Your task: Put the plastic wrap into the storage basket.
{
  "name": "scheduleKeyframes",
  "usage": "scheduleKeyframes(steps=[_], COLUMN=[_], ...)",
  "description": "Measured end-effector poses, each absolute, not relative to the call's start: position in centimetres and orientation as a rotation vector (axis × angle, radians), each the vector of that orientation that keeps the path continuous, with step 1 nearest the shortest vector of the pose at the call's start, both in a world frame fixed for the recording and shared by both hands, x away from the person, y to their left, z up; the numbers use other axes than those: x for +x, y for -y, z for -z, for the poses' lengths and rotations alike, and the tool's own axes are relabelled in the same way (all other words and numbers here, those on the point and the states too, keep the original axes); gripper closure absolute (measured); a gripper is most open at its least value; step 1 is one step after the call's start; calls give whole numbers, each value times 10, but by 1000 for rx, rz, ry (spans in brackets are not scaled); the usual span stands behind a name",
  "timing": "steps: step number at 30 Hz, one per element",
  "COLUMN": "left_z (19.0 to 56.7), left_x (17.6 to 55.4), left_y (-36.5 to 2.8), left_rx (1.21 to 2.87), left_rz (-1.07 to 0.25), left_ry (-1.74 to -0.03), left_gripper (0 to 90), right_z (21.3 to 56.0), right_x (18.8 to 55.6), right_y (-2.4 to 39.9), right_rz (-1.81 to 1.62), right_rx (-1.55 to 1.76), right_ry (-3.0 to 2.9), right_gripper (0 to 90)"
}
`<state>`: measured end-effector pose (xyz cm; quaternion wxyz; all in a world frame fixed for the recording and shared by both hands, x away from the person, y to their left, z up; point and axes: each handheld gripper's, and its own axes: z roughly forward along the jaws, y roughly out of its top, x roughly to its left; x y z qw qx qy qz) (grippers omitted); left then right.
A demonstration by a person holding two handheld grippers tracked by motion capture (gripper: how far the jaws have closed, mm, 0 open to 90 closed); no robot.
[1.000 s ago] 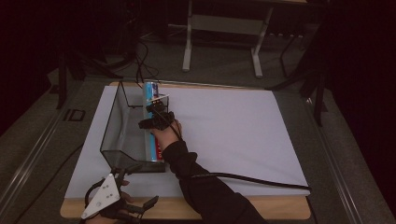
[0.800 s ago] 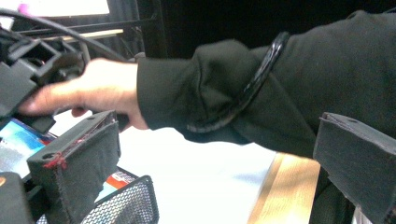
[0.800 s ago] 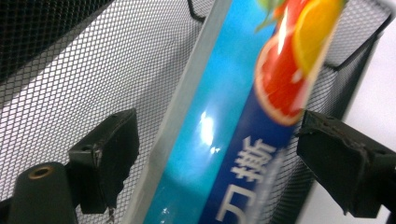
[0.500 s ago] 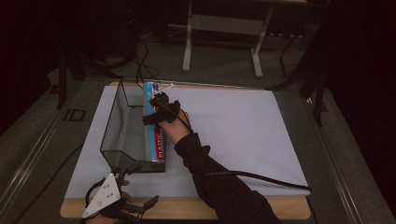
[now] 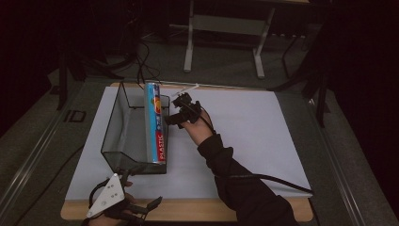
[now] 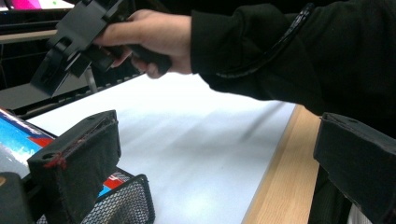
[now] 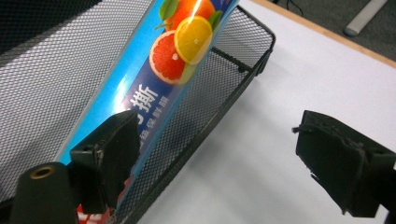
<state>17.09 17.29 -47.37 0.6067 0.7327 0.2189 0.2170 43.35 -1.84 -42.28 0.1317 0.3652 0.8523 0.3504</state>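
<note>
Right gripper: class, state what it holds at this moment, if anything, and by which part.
Nothing. The right gripper has just been opening; its jaws stand apart with nothing between them, beside the wrap box lying in the mesh basket.

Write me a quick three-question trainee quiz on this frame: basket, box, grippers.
1. True or false: the long blue box lies flat on the white sheet outside the mesh basket.
2. Which gripper is nearer the box? A) left gripper B) right gripper
3. Fill in: the right gripper's jaws are ____ and hold nothing.

Key:
1. False; it rests along the basket's right-hand wall, inside the basket.
2. B; it hovers just beside the box, while the left gripper sits at the table's near edge.
3. Open; the jaws have just been opening, with nothing between them.
</note>
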Motion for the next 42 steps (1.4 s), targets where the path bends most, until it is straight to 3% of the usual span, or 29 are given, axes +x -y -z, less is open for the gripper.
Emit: scheduleKeyframes(steps=[13,24,42], left_z=[474,475,475], left_x=[171,172,171], left_y=[-173,-172,-168], left_rx=[1697,1700,1706], left_rz=[-502,-499,-494], left_ry=[-506,-510,-500], left_gripper=[13,12,12], right_z=[414,430,456], right_x=[425,418,389], right_y=[65,114,156], right_rz=[-1044,-990,-1037], right_rx=[1045,1063,1087], right_ry=[-2403,-2415,-2429], right_gripper=[140,160,159])
